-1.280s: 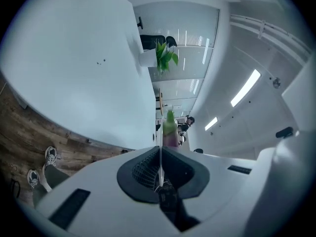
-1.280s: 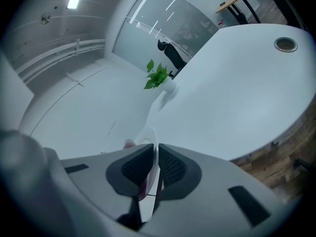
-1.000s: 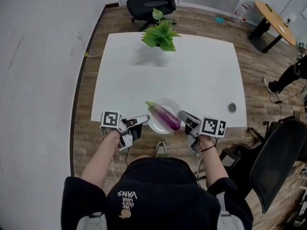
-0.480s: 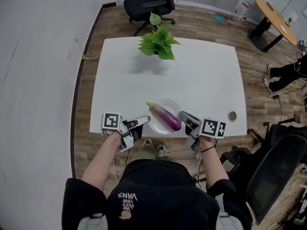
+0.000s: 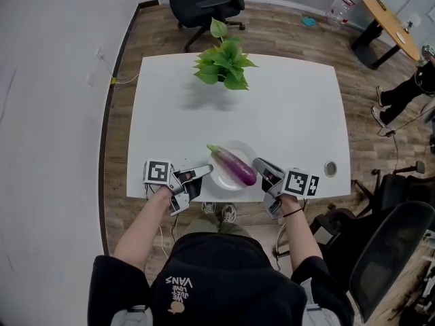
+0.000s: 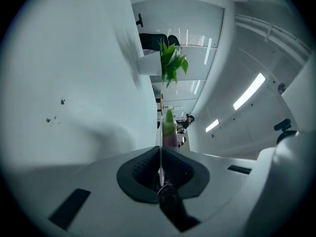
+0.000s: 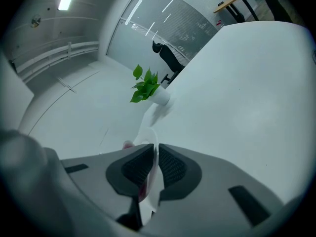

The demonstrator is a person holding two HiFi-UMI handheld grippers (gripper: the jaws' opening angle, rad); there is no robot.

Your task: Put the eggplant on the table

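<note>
plant (image 5: 223,63) stands well beyond eggplant (image 5: 233,164) on plate (image 5: 221,177).

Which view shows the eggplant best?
Head view: the whole eggplant lies on the plate. Left gripper view catches only its green tip past the jaws; right gripper view, a pinkish sliver behind the plate's rim.

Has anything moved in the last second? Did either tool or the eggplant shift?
Nothing in the job has visibly changed. The left tool and right tool stay clamped on opposite sides of the plate rim. The eggplant still lies on the plate at the near edge of the table. Only the head camera drifted, so the framing shifted slightly.
</note>
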